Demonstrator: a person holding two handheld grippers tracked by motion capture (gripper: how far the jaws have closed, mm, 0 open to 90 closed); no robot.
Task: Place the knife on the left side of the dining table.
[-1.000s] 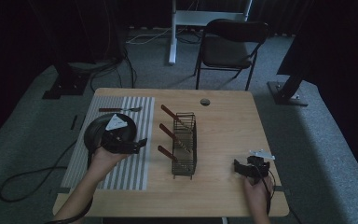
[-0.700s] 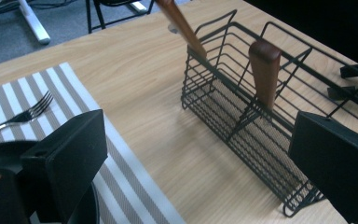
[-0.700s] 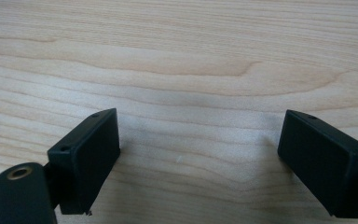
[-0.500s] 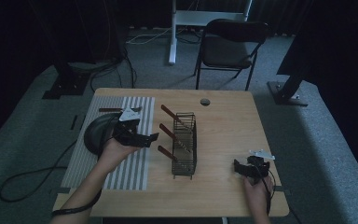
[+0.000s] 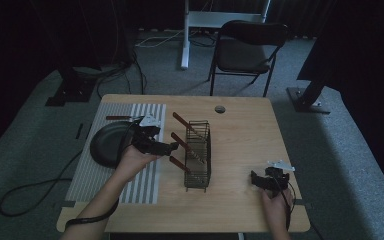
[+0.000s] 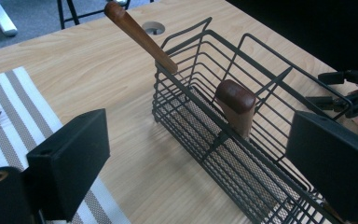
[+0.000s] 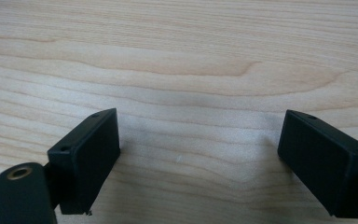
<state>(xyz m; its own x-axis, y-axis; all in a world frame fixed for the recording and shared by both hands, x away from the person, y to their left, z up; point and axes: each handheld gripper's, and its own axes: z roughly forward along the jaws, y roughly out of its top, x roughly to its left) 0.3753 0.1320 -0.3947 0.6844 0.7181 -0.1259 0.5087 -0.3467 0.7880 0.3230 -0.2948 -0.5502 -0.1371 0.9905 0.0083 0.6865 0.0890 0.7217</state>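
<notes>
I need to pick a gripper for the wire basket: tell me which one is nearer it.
Left. The left gripper is open right beside the wire basket, at its wooden handles. The right gripper rests apart, toward the table's near right corner.

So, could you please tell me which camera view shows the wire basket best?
The left gripper view: the wire basket is close, its mesh floor and two wooden handles plain. The high view shows the whole basket small and dim on the table. The right gripper view looks at bare tabletop.
</notes>
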